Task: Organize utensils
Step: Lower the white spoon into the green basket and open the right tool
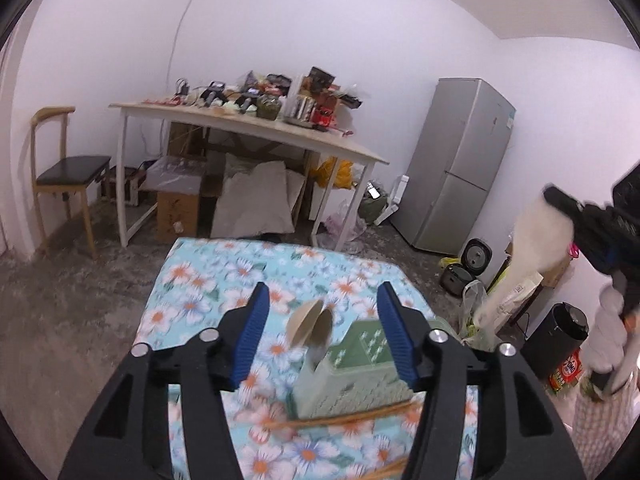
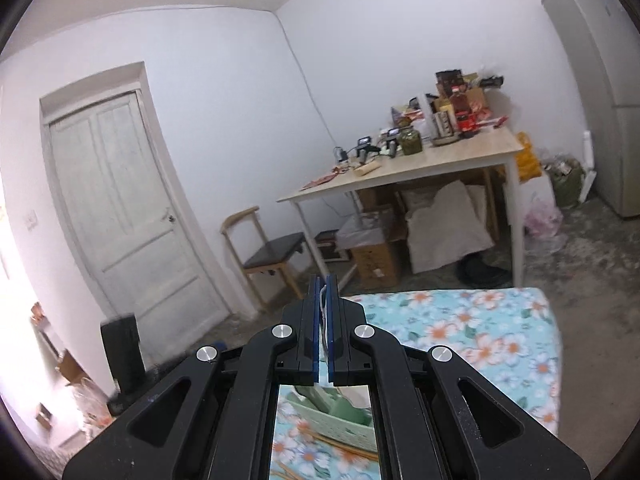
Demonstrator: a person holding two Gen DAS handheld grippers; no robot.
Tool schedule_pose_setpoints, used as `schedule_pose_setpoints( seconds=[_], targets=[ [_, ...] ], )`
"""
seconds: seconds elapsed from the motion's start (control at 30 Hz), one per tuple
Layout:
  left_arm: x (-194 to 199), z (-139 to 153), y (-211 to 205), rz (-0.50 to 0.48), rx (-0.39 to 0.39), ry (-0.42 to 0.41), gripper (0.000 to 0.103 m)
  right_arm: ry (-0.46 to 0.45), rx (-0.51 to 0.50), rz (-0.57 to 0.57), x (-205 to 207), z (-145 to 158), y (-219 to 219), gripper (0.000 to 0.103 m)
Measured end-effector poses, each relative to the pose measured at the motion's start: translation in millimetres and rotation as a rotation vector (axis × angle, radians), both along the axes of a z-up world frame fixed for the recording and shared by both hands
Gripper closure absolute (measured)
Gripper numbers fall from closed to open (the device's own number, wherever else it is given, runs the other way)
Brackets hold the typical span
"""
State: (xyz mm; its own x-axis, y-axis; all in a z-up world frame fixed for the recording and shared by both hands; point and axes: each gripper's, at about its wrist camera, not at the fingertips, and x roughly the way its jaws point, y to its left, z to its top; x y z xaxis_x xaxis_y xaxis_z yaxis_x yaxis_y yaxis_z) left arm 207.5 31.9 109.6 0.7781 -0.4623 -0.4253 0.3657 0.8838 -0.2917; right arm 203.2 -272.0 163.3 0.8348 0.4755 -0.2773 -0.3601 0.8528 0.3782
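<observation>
My left gripper point(image 1: 322, 300) is open and empty above the flowered tablecloth point(image 1: 224, 280). Below it stands a green perforated utensil basket point(image 1: 356, 376) with two spoons point(image 1: 310, 326) sticking up from it. Wooden chopsticks point(image 1: 344, 420) lie on the cloth in front of the basket. My right gripper point(image 1: 560, 200) is seen at the right edge, raised, shut on a white rice paddle point(image 1: 528, 240) that hangs downward. In the right wrist view the right gripper point(image 2: 325, 284) is shut on the thin white paddle edge point(image 2: 323, 292); the basket point(image 2: 332, 416) shows below it.
A cluttered wooden table point(image 1: 248, 124) stands behind, with boxes and sacks under it. A chair point(image 1: 64, 176) is at the left, a fridge point(image 1: 460, 160) at the right. Rice cookers and bags point(image 1: 468, 268) sit on the floor. A door point(image 2: 120, 208) is at the left.
</observation>
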Motion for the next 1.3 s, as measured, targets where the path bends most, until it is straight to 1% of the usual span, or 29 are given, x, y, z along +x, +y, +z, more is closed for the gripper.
schedule_pose_setpoints(
  seconds=[0.13,0.23,0.33,0.37,0.5,0.57,0.6,0.63,0.7,0.77,0.83,0.93,1.03,1.07,1.1,1.2,1.3],
  targets=[
    [-17.8,-20.7,16.8,0.037,0.005,0.040,0.045,0.025,-0.010,-0.001,19.2,-13.0,5.0,0.102],
    [-27.9,-37.2,28.7,0.058,0.006,0.079,0.043,0.057,0.003,0.012,31.8,-28.0,4.2,0.102],
    [-36.0,-52.0,39.7,0.082,-0.001,0.123,0.042,0.115,0.008,0.022,48.5,-49.3,4.7,0.102],
    [-37.4,-55.4,42.6,0.088,-0.007,0.131,0.042,0.124,0.003,0.020,51.4,-52.7,5.4,0.102],
    [-45.1,-70.4,52.8,0.117,-0.031,0.171,0.042,0.182,-0.040,0.021,63.2,-81.4,9.6,0.101],
    [-45.6,-73.9,53.4,0.126,-0.026,0.181,0.042,0.213,-0.065,0.001,64.5,-92.4,9.7,0.096],
    [-46.2,-75.0,53.6,0.128,-0.024,0.182,0.042,0.217,-0.067,-0.003,63.7,-94.6,7.7,0.096],
    [-47.4,-75.8,55.0,0.129,-0.023,0.181,0.042,0.219,-0.062,-0.005,61.6,-96.3,5.8,0.095],
    [-48.4,-76.0,53.0,0.125,-0.018,0.178,0.042,0.222,-0.047,-0.011,55.5,-96.1,0.3,0.084],
    [-47.7,-76.3,50.3,0.119,-0.009,0.174,0.042,0.210,-0.042,-0.020,49.5,-92.2,-2.6,0.082],
    [-47.9,-76.6,46.0,0.108,-0.006,0.172,0.041,0.195,-0.033,-0.025,41.0,-86.2,-8.0,0.081],
    [-47.2,-78.3,39.5,0.089,-0.003,0.174,0.040,0.175,-0.027,-0.040,27.6,-78.9,-13.6,0.077],
    [-49.3,-80.7,31.9,0.068,0.013,0.175,0.038,0.160,-0.027,-0.052,11.1,-73.1,-18.4,0.070],
    [-50.2,-81.6,29.0,0.061,0.021,0.175,0.037,0.157,-0.029,-0.057,2.9,-72.4,-19.9,0.067],
    [-50.8,-82.0,26.8,0.056,0.027,0.175,0.036,0.158,-0.030,-0.059,-1.1,-72.2,-20.5,0.062],
    [-54.6,-85.1,18.5,0.034,0.050,0.172,0.033,0.177,-0.046,-0.061,-21.5,-77.1,-22.3,0.054],
    [-56.5,-89.0,12.7,0.014,0.058,0.181,0.032,0.237,-0.048,-0.056,-38.7,-92.2,-22.5,0.049]
  ],
)
